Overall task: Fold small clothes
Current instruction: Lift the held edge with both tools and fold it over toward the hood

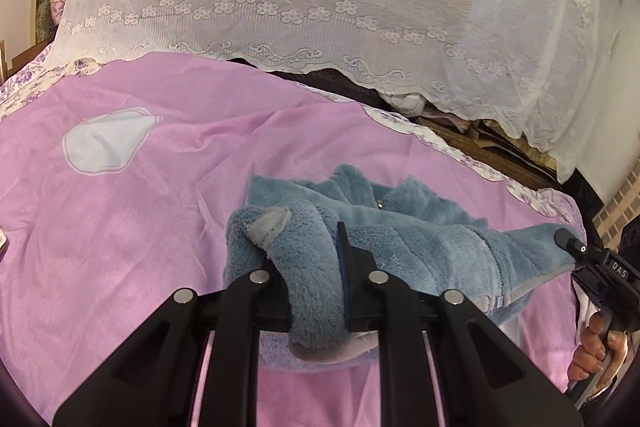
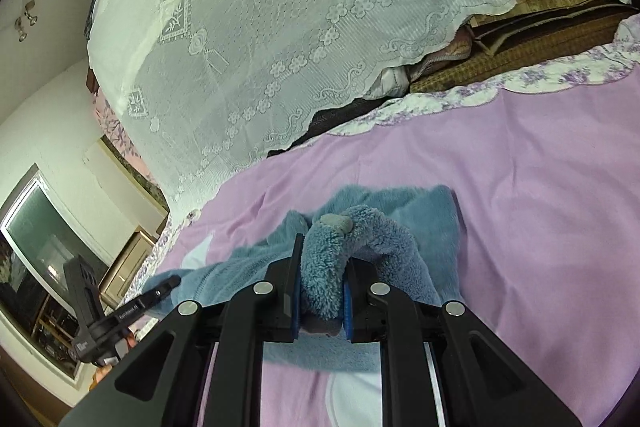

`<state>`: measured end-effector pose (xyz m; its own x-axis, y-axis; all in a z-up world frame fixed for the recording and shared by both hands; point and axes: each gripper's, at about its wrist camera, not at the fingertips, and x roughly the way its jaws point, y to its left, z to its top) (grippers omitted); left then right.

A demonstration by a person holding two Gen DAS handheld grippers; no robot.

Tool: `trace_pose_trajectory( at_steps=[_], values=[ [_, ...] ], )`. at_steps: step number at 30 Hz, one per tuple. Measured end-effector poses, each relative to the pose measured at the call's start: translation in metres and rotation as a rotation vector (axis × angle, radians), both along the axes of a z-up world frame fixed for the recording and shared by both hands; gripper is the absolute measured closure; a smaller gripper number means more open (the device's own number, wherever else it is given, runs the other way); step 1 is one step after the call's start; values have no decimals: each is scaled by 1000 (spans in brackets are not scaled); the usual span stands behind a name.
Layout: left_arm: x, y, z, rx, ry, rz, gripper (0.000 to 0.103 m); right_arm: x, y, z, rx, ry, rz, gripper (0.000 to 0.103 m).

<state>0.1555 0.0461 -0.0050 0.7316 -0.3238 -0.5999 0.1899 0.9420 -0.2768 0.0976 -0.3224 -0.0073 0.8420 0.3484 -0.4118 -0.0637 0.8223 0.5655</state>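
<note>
The left gripper [image 1: 316, 267] and the right gripper [image 2: 320, 287] each clench a bunched end of the blue fleece garment [image 1: 420, 239], which hangs stretched between them over the pink bedsheet [image 1: 140, 207], its long axis running gripper to gripper, its far part resting toward the sheet's far edge

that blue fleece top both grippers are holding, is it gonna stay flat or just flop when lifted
Likely floppy: the blue fleece top sags between the left gripper and right gripper, and bunches up inside each. Probably light, since small pinches hold it up. The fluffy pile looks grippy, so slipping seems unlikely, though it may drag on the pink sheet.
</note>
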Motion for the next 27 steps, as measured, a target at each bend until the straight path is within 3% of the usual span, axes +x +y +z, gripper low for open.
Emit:
trace_pose_trajectory(
  at_steps=[10,17,22,27],
  values=[
    [48,-5,-9,22,20,36,89,54,-1,-7,32,13,-18,88],
    [74,-13,-29,36,43,51,89,87,-10,-28,48,64,-50,88],
    [88,-21,-49,93,68,59,89,107,-15,-56,37,134,-71,88],
    [86,-36,-56,204,29,67,87,114,-18,-74,36,175,-84,87]
  ],
)
